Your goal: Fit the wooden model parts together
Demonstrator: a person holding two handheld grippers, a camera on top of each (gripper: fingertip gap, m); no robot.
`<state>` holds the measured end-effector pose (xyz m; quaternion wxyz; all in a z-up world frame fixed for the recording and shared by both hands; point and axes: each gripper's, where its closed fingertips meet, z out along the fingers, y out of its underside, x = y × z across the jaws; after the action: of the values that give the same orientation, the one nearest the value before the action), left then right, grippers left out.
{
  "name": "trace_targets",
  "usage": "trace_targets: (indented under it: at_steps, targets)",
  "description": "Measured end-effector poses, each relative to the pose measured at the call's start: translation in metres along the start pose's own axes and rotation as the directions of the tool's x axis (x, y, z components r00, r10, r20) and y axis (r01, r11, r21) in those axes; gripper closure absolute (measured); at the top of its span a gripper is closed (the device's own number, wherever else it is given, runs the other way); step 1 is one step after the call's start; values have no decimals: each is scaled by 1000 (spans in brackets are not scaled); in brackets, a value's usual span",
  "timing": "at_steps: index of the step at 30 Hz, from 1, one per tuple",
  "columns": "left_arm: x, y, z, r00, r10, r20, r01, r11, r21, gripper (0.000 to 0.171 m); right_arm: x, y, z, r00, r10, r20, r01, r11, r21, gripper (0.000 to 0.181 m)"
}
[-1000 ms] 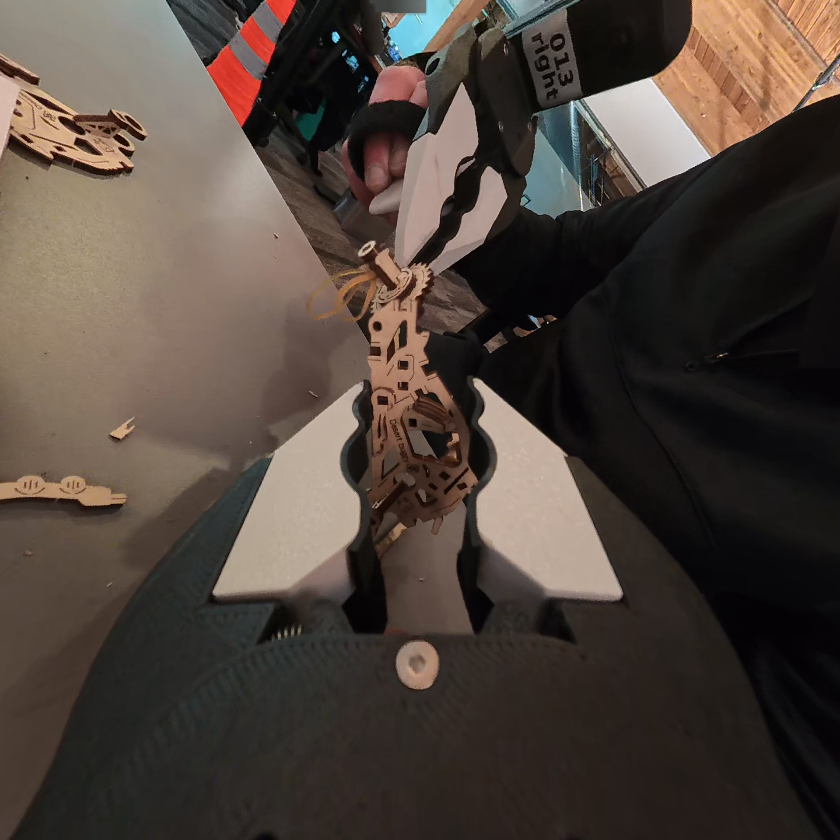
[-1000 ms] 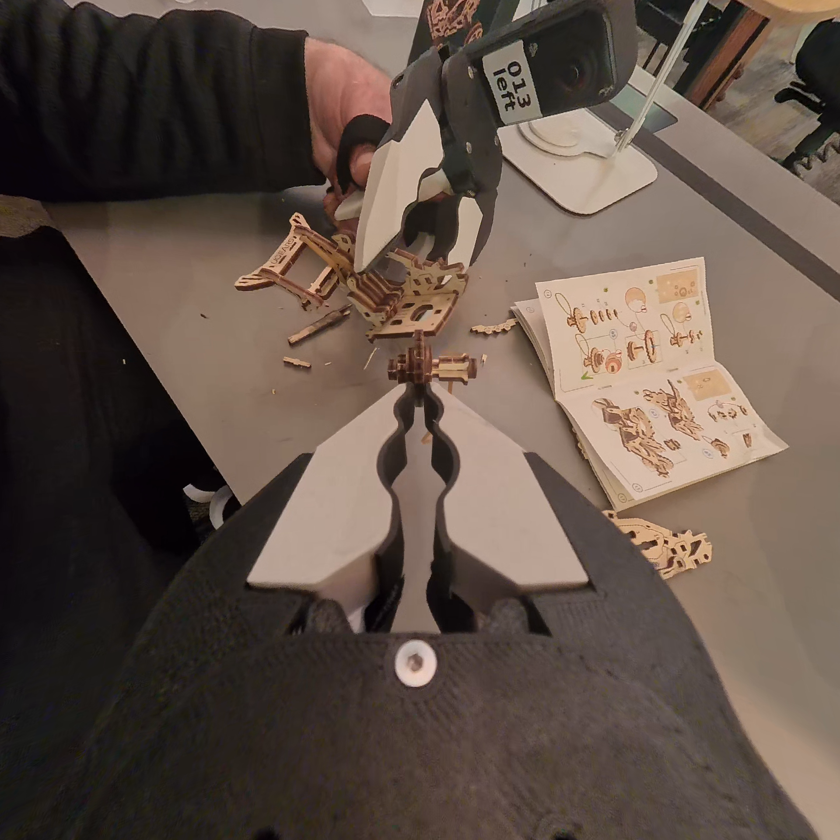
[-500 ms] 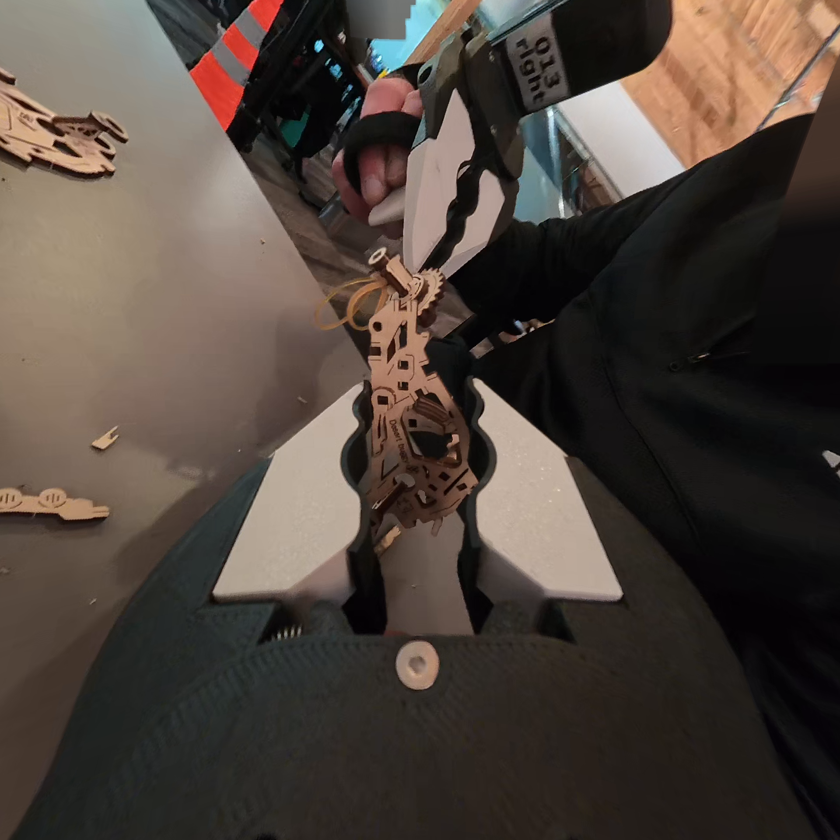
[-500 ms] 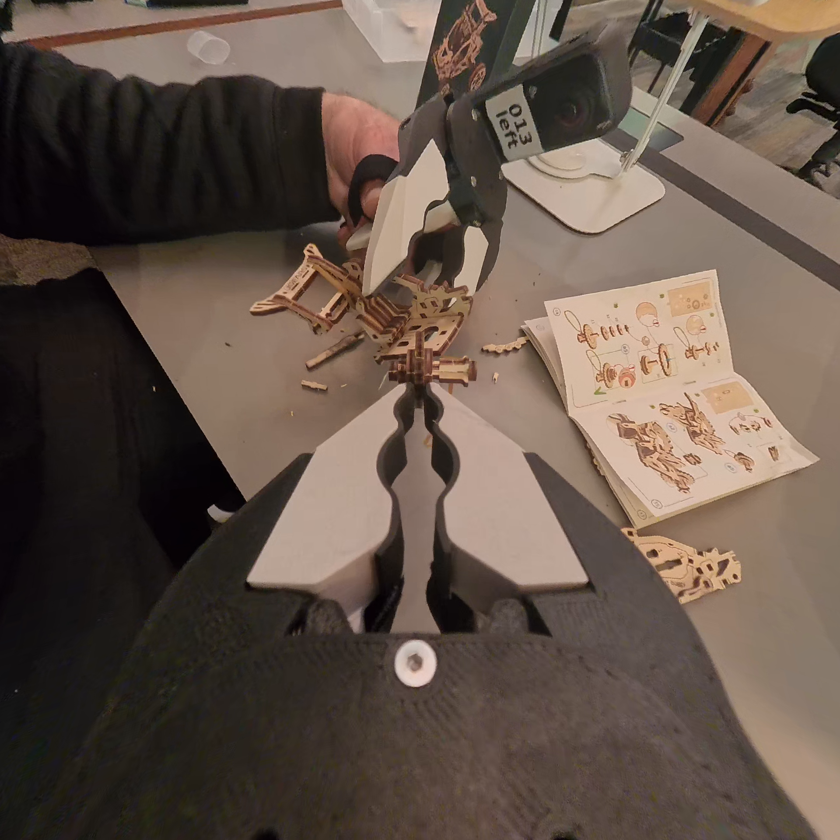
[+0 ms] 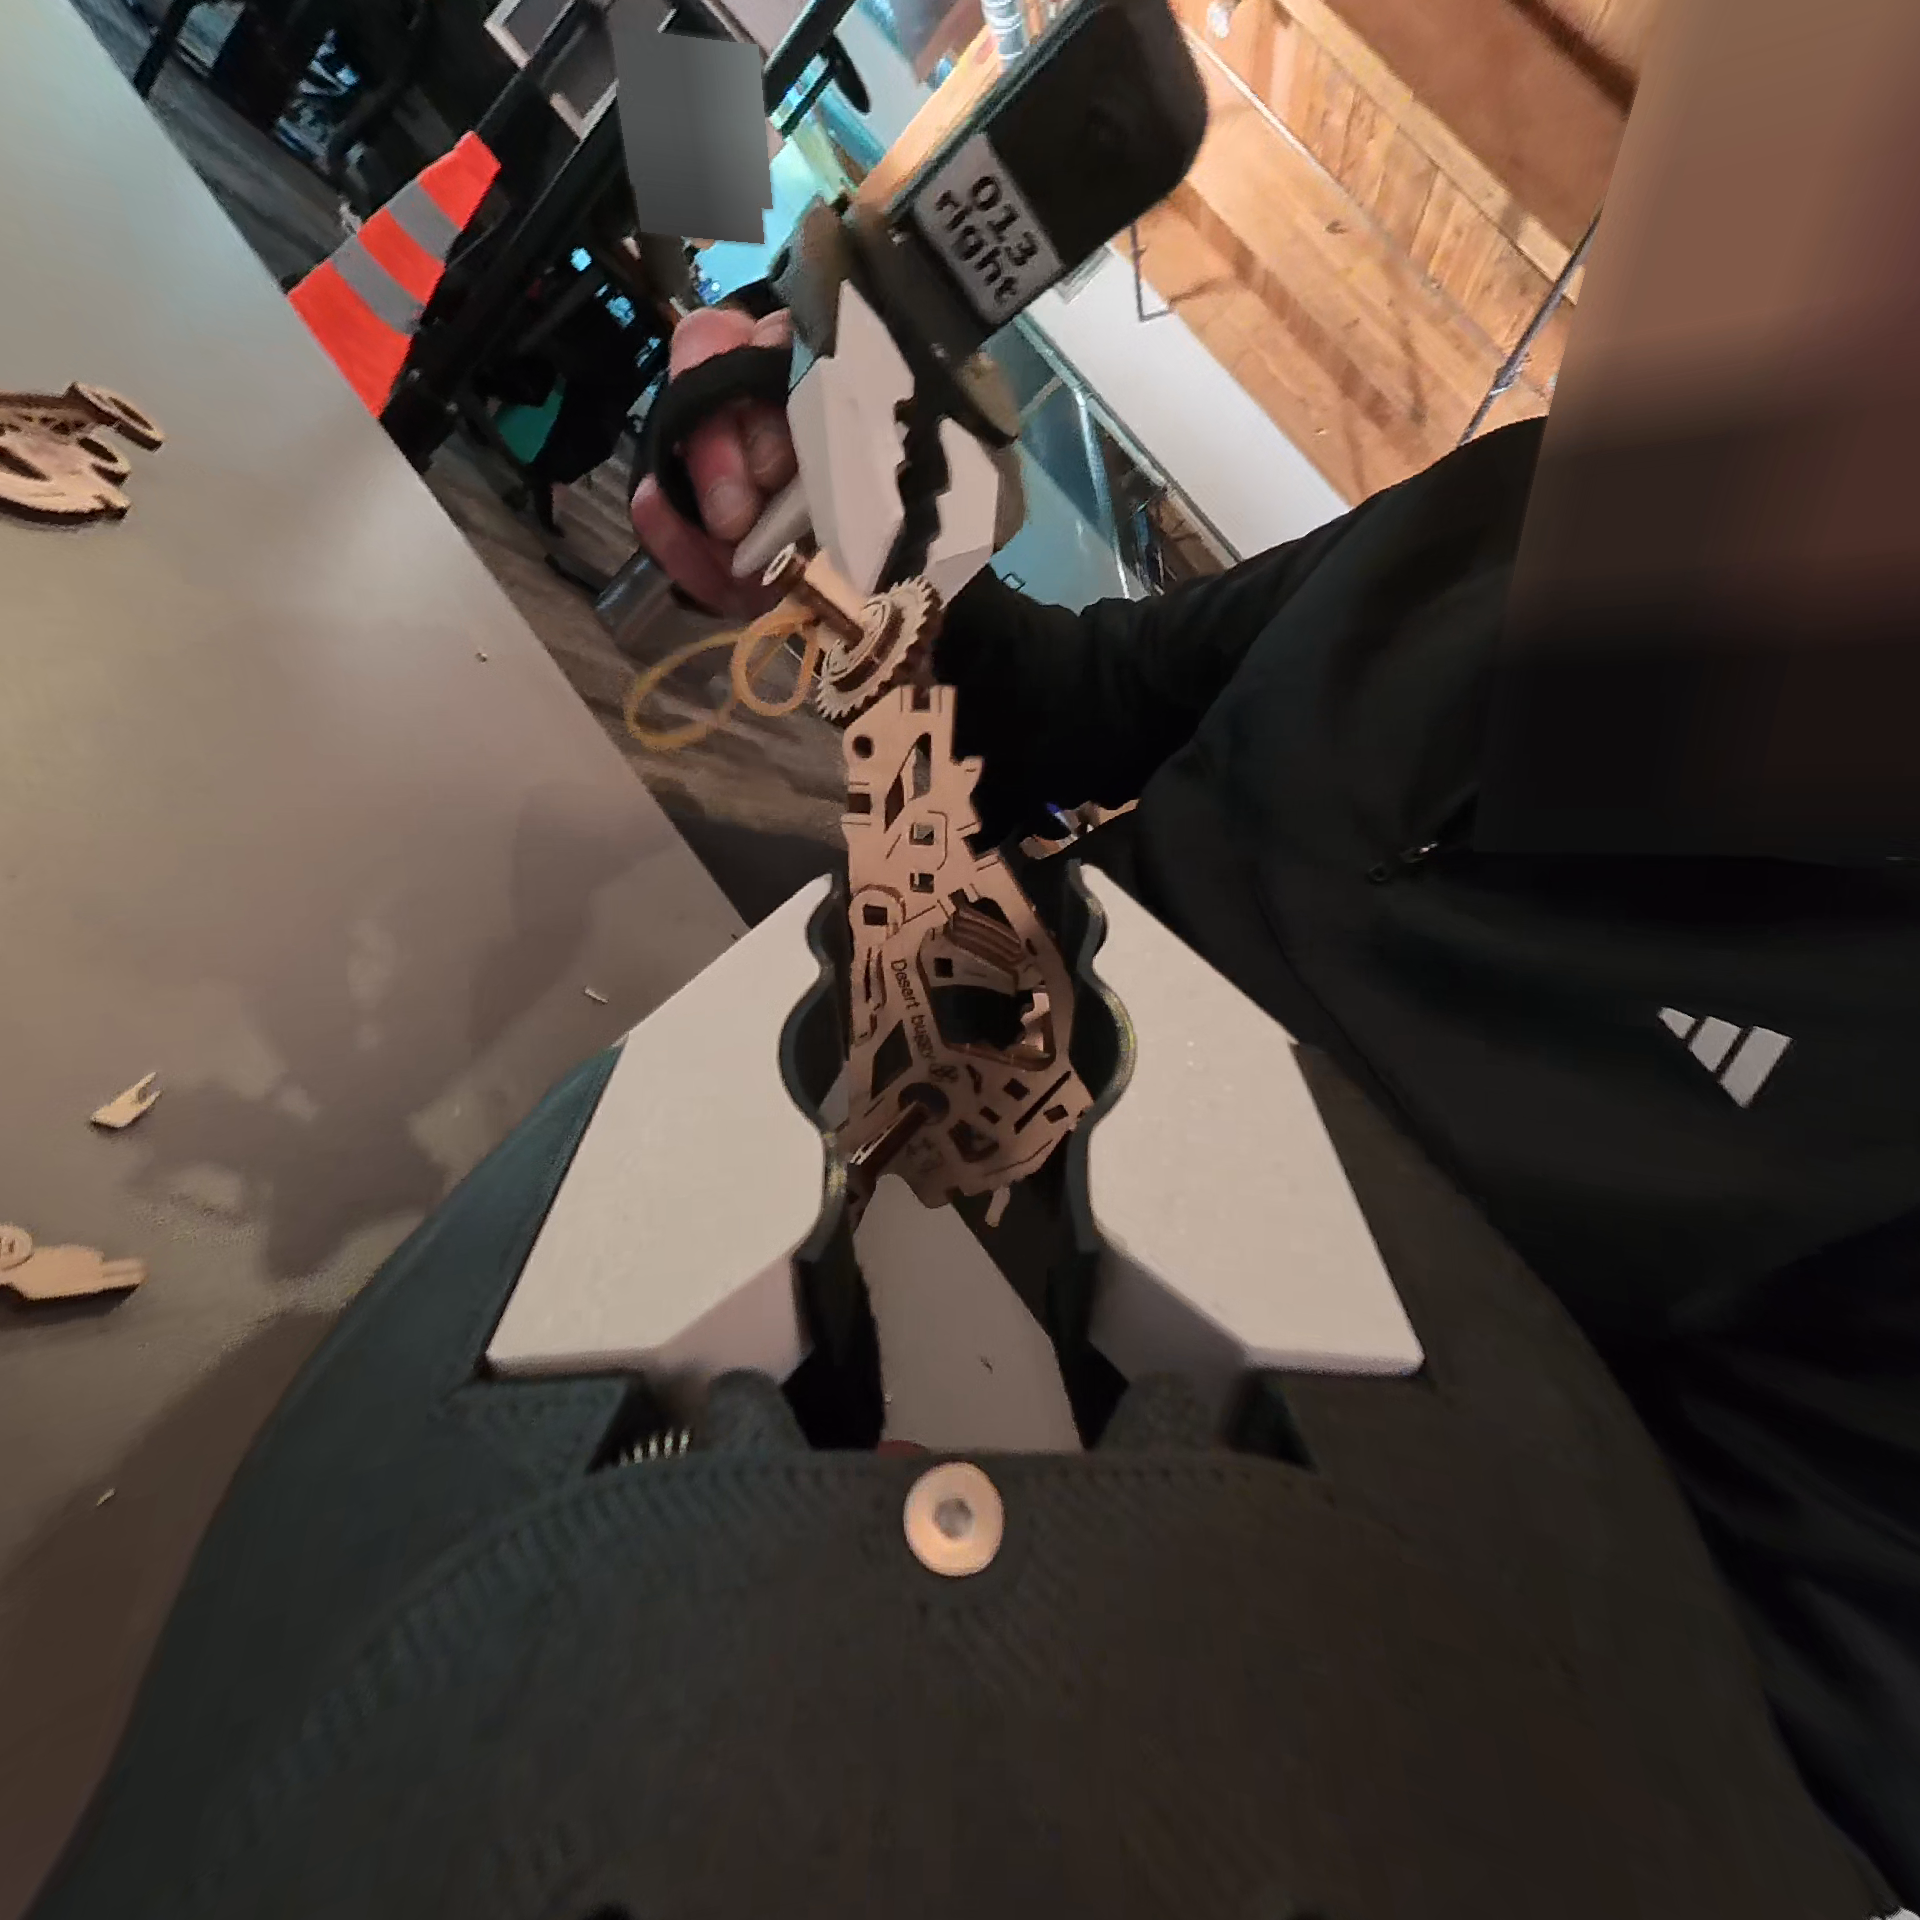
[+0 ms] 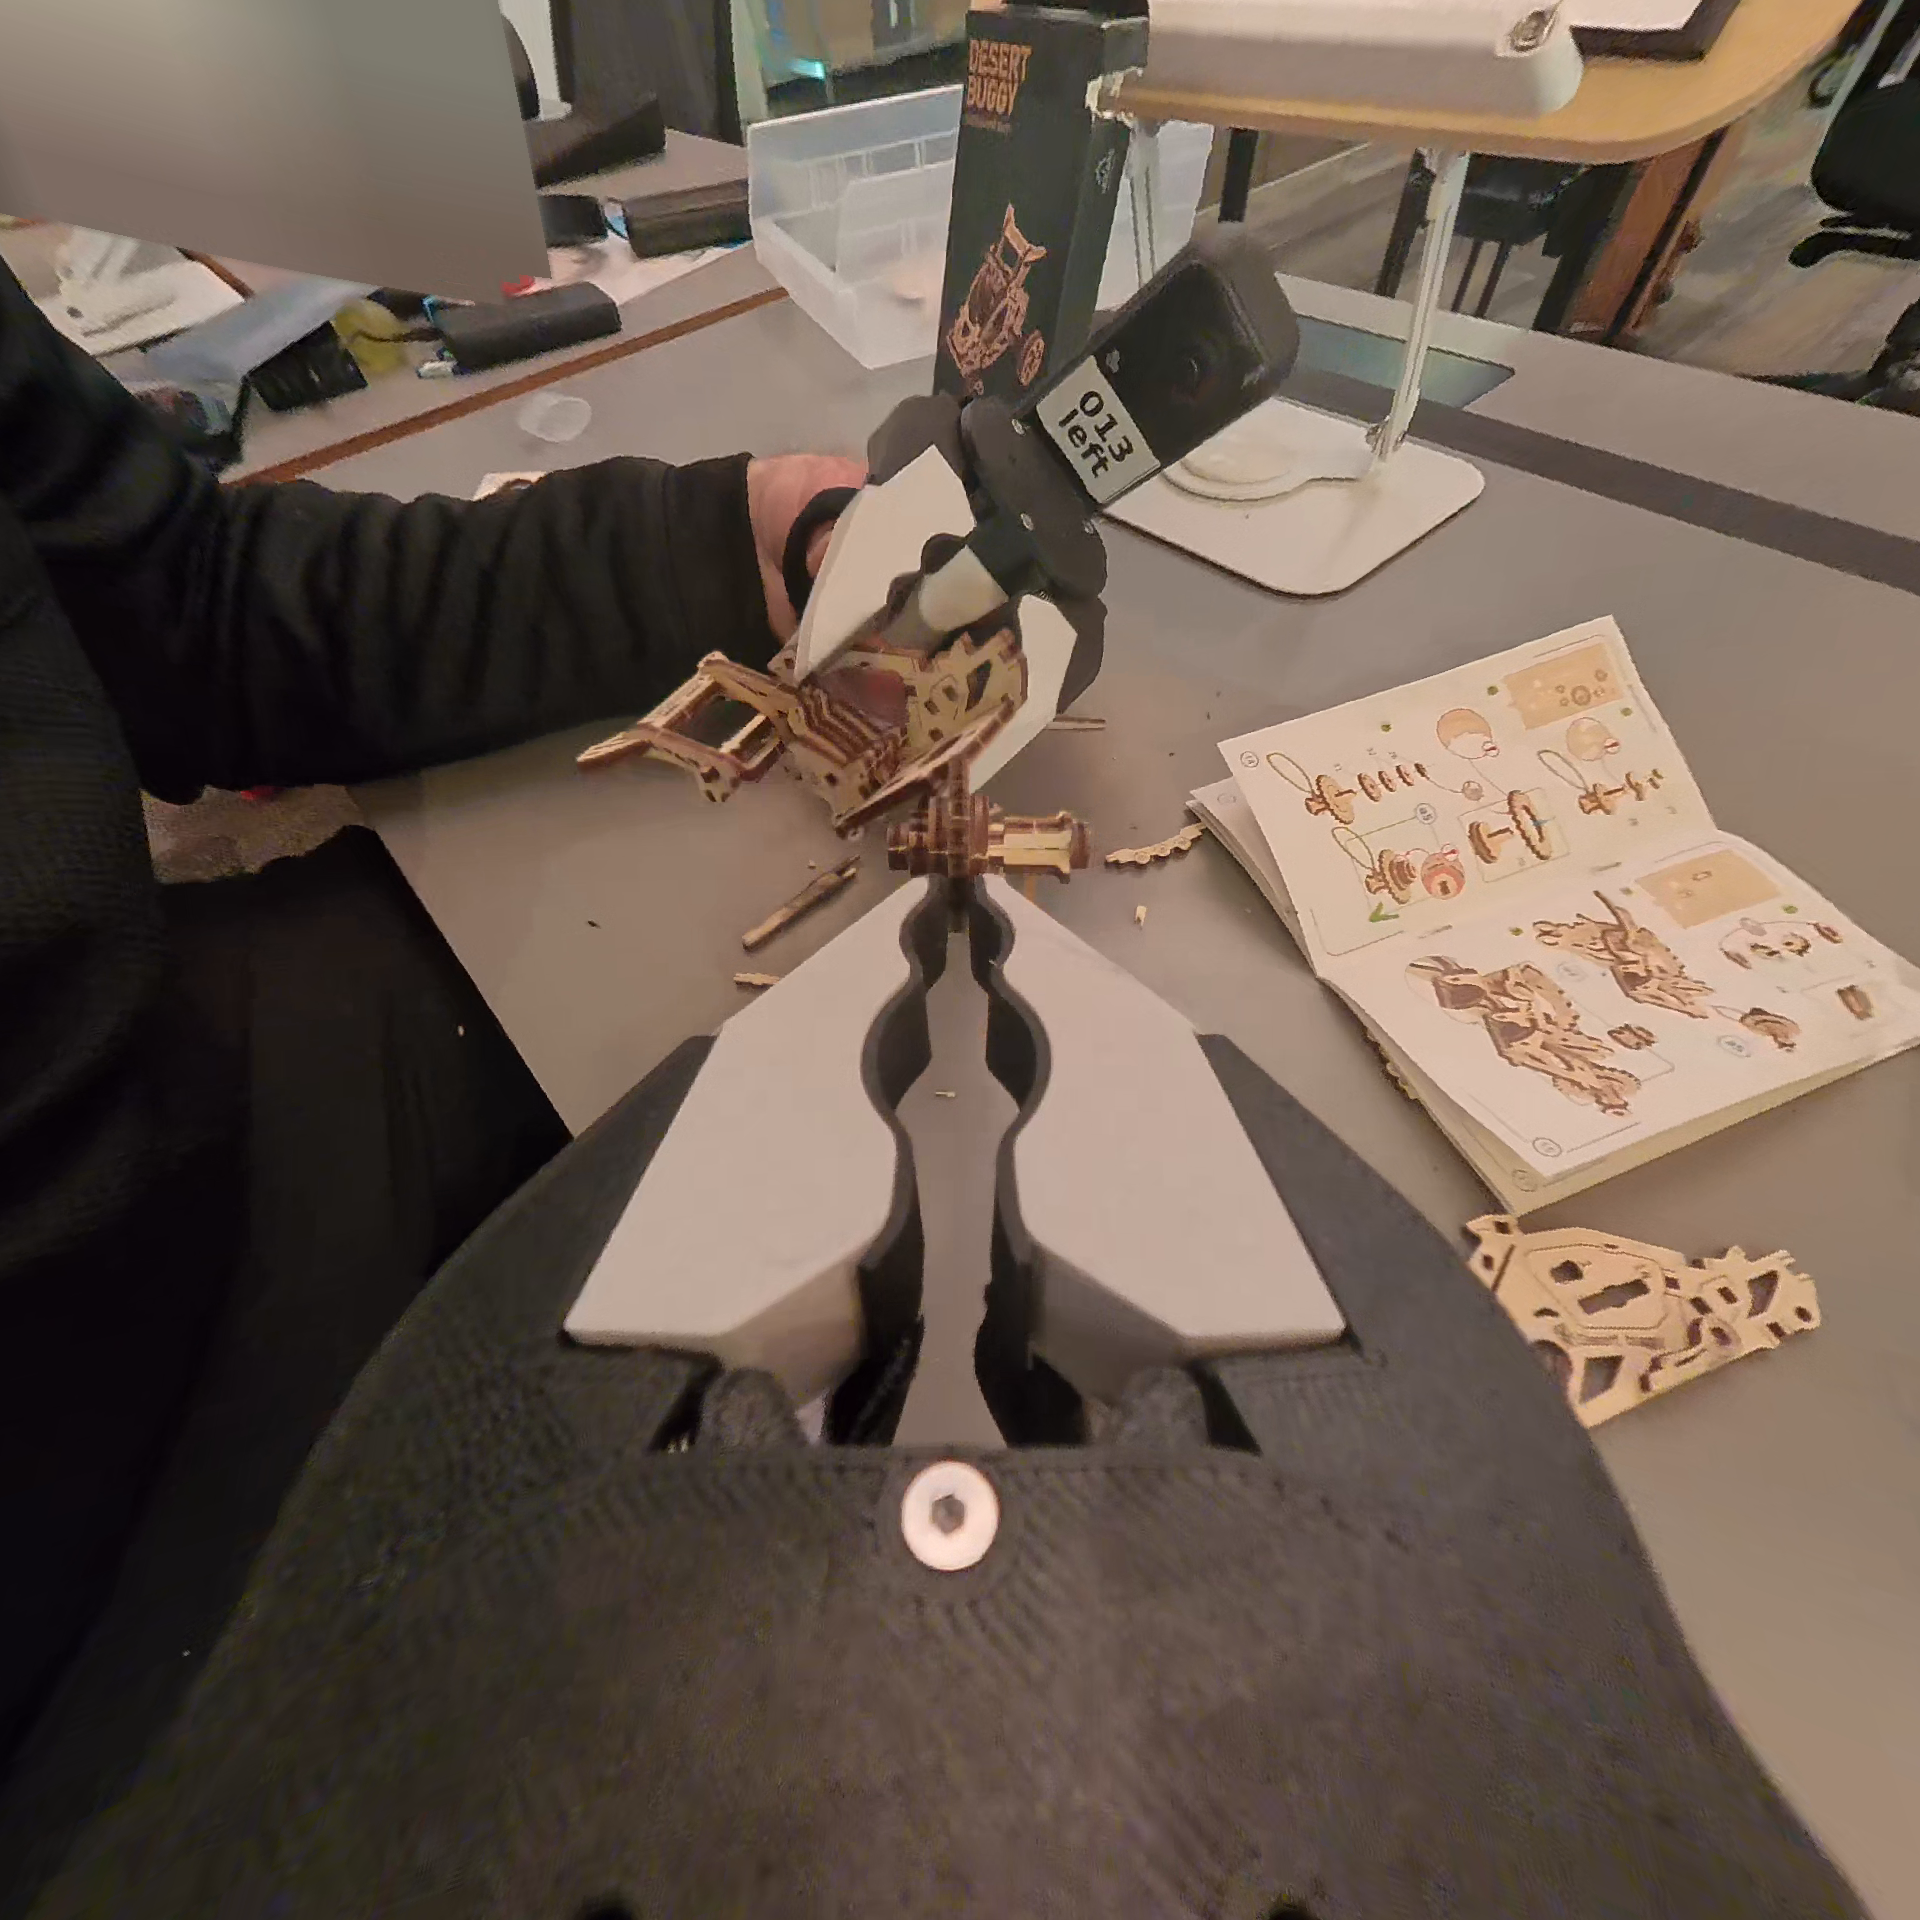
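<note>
My left gripper (image 5: 951,904) is shut on a flat-sided wooden model frame (image 5: 940,966) and holds it above the grey table (image 5: 260,831). In the right wrist view the same gripper (image 6: 899,722) and frame (image 6: 727,727) sit at centre. My right gripper (image 6: 951,896) is shut on a small gear-and-axle assembly (image 6: 987,842). The axle touches the frame's near end. In the left wrist view the right gripper (image 5: 904,577) holds the gears (image 5: 878,639) at the frame's far tip, and a rubber band (image 5: 717,675) hangs from the axle.
An open instruction booklet (image 6: 1538,914) lies at right, with a cut-out wooden sheet piece (image 6: 1642,1309) below it. A dark product box (image 6: 1029,208), a clear plastic bin (image 6: 852,218) and a white lamp base (image 6: 1320,509) stand behind. Loose wooden parts (image 5: 62,457) (image 5: 62,1273) lie at left. My right fingertips sit around 6 cm from my left ones.
Both grippers have lifted and tilted upward. The gear axle has closed the small gap and now meets the end of the frame. Both grips are unchanged.
</note>
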<state>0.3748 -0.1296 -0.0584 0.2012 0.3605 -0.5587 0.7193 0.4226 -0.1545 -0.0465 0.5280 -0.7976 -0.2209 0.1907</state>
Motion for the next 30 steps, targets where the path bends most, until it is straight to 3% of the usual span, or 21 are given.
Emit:
trace_targets:
  at_steps: [10,21,30]
  targets:
    - [7,1,7,999,29,-45,-29,1000,-12,133,-1,6,3,999,30,32,-29,1000,-4,181]
    - [8,0,7,998,25,-55,-25,1000,-7,133,-5,23,10,994,-113,0,112,987,-119,181]
    - [6,4,10,999,19,-44,-20,999,-33,133,-6,26,12,994,-109,6,109,985,-135,181]
